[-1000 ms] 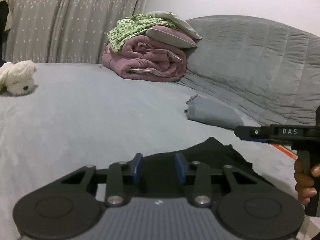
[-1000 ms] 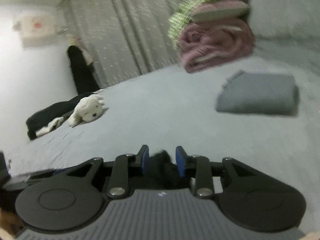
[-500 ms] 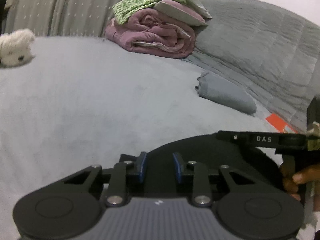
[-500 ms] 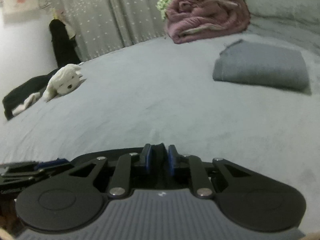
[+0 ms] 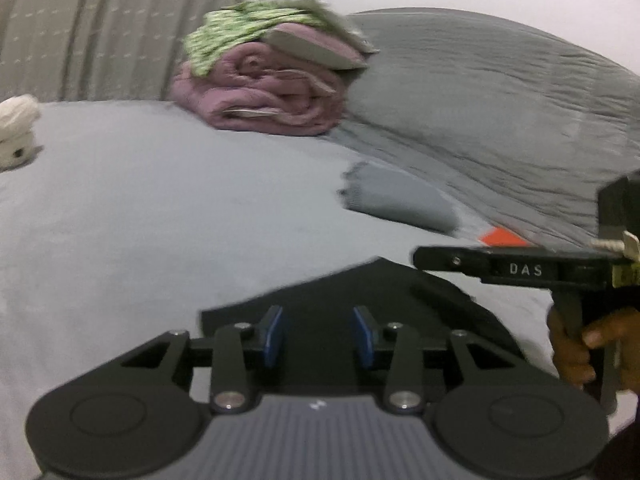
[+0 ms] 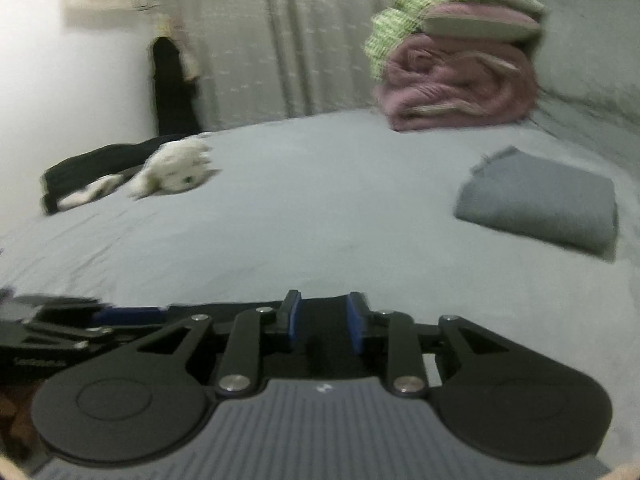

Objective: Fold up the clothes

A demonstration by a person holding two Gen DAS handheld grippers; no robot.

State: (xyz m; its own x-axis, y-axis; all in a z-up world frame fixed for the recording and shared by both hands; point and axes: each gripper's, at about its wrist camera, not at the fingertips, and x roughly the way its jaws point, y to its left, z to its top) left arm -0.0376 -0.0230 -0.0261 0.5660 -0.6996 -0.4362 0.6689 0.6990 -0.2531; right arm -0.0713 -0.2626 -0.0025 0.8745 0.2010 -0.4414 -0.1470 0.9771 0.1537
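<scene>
A grey bed [image 6: 280, 216] fills the room, curtain behind, a pink rolled quilt [image 5: 264, 96] stacked at its far edge. We work at the near edge, where the black garment [image 5: 360, 296] lies flat. A folded grey piece [image 6: 540, 200] sits toward the right edge, a white plush toy [image 6: 172, 172] toward the left. Our left tongs [image 5: 319, 336] have just been opening and stand partly open, black cloth lying between the pads, not pinched. Our right tongs [image 6: 322, 322] likewise have just been opening and stand partly apart over the same cloth, gripping nothing. Risk, as we judge it: with both grips slack the fold may spring back or slide, and withdrawing pads could drag the cloth askew.
</scene>
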